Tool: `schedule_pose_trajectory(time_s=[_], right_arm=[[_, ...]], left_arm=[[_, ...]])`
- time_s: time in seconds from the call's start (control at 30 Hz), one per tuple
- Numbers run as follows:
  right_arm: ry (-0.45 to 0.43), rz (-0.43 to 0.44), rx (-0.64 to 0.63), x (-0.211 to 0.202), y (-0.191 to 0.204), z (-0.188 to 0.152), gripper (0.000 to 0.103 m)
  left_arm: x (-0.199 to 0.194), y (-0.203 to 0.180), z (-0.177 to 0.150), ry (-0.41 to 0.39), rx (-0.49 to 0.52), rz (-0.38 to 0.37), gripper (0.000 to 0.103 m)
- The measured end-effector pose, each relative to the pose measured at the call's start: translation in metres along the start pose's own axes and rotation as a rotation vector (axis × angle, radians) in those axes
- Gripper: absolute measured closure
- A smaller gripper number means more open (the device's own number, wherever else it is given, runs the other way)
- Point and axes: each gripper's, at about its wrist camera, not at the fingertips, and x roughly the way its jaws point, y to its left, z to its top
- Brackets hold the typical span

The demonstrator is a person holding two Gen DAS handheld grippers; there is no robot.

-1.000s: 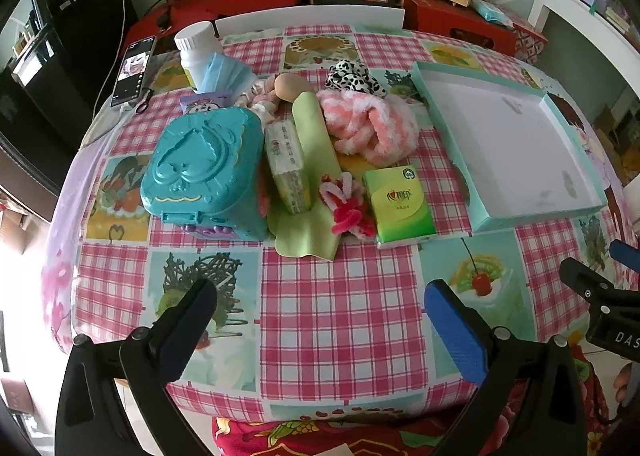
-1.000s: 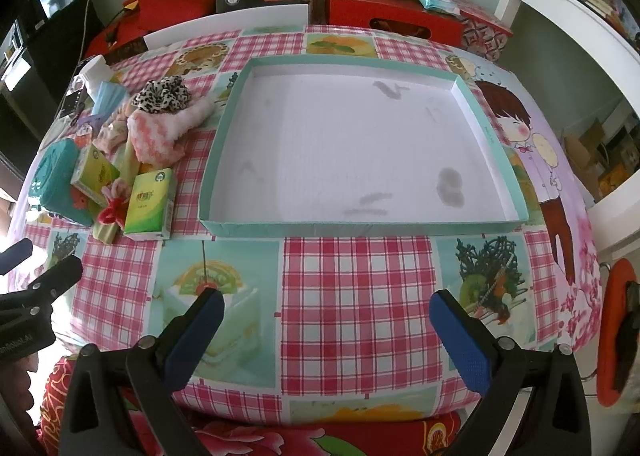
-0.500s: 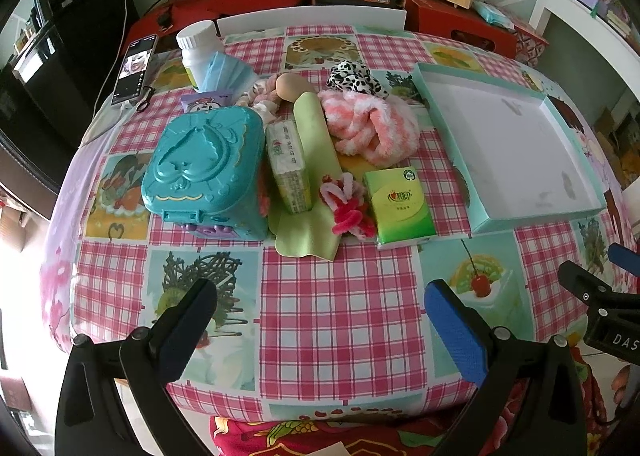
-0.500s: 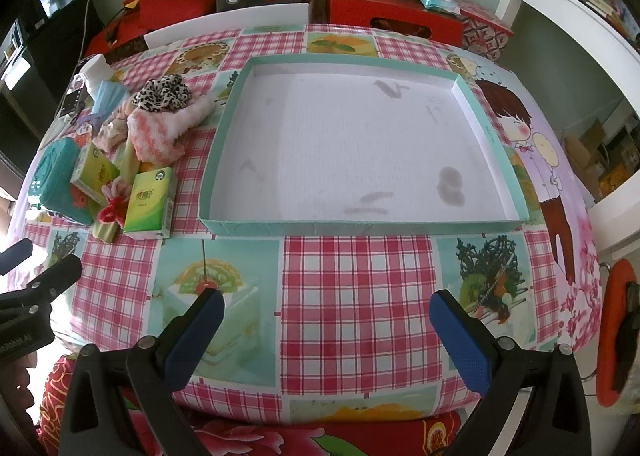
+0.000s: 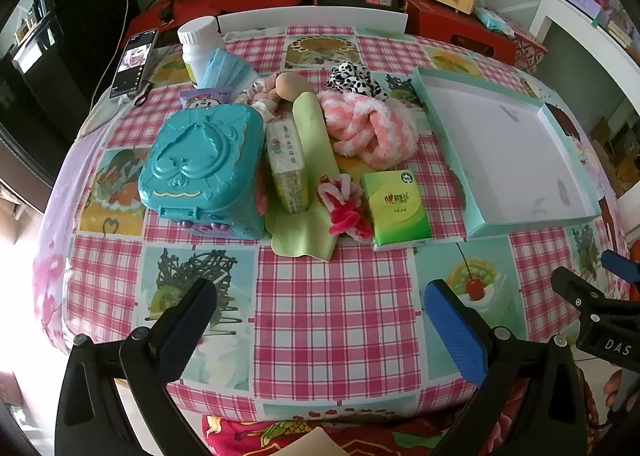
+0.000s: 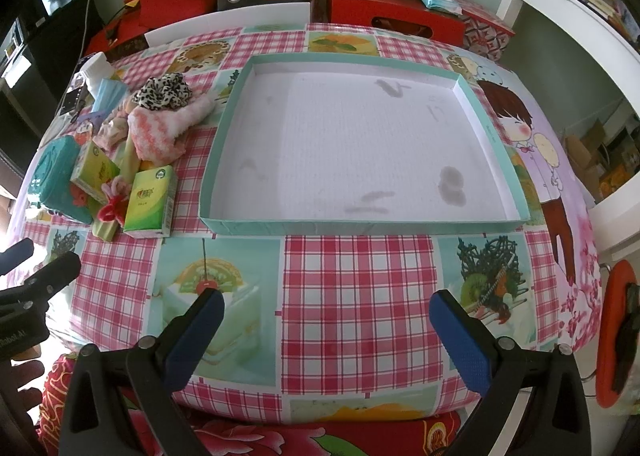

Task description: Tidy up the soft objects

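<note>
Table covering (image 5: 336,308): pink-and-white check alternating with pictured dessert squares. Shallow cardboard tray (image 6: 472,96): mint-green walls, white floor bearing grey smudges. Hard plastic heart-embossed case (image 5: 200,160): teal. Fluffy knitted bundle (image 5: 368,128): pink and white stripes. Fabric scrunchie (image 5: 356,78): black spots on white. Tissue packet (image 5: 398,208): bright green. Flat cloth (image 5: 316,136): pale green. Gripper pads (image 6: 460,340): blue on black arms.

tray (image 6: 496,140): right of the pile
tissue pack (image 5: 398,208): just left of tray
toy case (image 5: 204,160): left end of pile
</note>
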Motion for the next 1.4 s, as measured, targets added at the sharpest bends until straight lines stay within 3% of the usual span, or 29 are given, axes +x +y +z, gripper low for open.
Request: schedule_pose_trajectory(time_s=[0.43, 0.93, 1.1, 1.4], right_arm=[[0.001, 0.002, -0.009, 0.002, 0.002, 0.000, 0.000], [0.004, 0.013, -0.023, 0.009, 0.006, -0.001, 0.000], [-0.005, 0.033, -0.030, 0.007, 0.008, 0.009, 0.000], [-0.150, 0.143, -0.055, -0.018, 0.028, 0.061, 0.000]], left_arm=[[0.000, 0.000, 0.001, -0.011, 0.004, 0.008, 0.000], [-0.003, 0.007, 0.008, -0.010, -0.039, -0.033, 0.000], [-0.017, 0.015, 0.028, -0.027, -0.049, -0.075, 0.000], [-0.046, 0.047, 0.091, -0.147, -0.079, -0.081, 0.000]])
